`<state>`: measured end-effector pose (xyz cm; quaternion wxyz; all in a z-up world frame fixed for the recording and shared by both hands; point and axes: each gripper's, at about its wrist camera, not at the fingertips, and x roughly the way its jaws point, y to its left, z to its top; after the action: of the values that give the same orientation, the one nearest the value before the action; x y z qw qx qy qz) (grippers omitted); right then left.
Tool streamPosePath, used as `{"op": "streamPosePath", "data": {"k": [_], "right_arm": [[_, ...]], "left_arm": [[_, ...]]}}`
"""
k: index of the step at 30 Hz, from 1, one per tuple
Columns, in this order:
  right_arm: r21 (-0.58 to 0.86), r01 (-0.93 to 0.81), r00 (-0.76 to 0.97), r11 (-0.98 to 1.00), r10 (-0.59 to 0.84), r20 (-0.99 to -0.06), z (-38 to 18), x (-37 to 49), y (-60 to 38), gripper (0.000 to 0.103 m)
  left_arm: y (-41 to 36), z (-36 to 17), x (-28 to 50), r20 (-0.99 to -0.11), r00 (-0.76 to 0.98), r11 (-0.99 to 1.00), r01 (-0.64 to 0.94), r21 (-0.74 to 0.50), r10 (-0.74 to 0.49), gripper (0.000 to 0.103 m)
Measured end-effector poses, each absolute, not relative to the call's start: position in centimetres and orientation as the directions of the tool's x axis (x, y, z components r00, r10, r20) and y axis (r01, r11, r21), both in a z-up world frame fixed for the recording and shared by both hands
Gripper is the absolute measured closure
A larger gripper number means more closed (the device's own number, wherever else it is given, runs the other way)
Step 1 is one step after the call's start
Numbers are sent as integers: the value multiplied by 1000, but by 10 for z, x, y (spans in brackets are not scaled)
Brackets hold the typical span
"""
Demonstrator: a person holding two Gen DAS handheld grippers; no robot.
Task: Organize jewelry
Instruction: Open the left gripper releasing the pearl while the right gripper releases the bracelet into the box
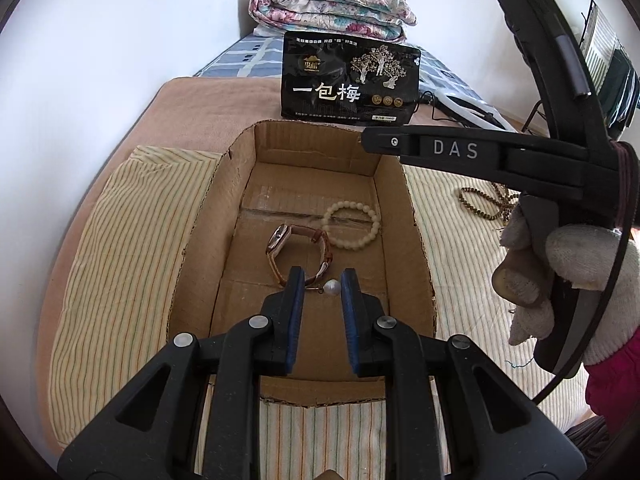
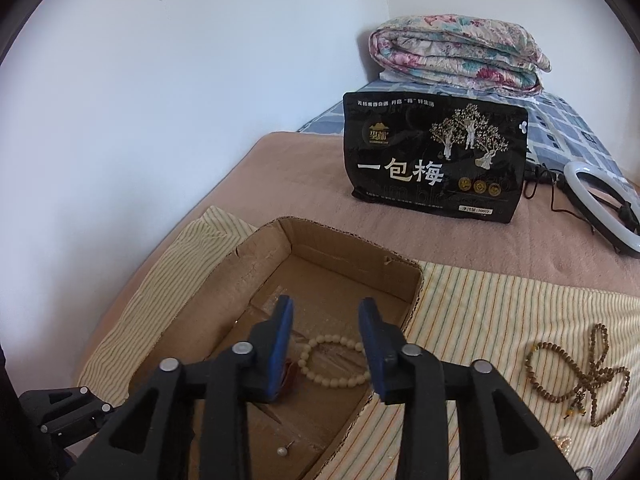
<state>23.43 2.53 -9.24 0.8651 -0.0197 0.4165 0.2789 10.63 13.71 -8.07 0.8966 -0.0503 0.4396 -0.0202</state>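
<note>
Walls (image 2: pixel 180 100) white and plain, meeting in a corner (image 2: pixel 384 0) behind the bed. Bed covered by a tan blanket (image 2: pixel 300 184); a striped cloth (image 1: pixel 120 240) lies over its near part. Blue checked sheet (image 2: pixel 560 120) shows at the far end, with a folded floral quilt (image 2: pixel 460 52) on it against the corner. Light is even and soft. No floor or window in view.
</note>
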Motion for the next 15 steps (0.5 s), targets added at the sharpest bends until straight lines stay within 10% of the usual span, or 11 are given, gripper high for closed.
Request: {"op": "streamPosePath", "data": {"k": [3, 15], "right_arm": [[180, -495, 512, 850, 453, -729, -90, 232, 27, 44], [157, -465, 572, 871, 431, -698, -69, 225, 8, 13]], "left_arm": [[137, -80, 104, -781, 621, 994, -19, -106, -71, 48], [126, -70, 103, -769, 635, 994, -17, -110, -74, 48]]}}
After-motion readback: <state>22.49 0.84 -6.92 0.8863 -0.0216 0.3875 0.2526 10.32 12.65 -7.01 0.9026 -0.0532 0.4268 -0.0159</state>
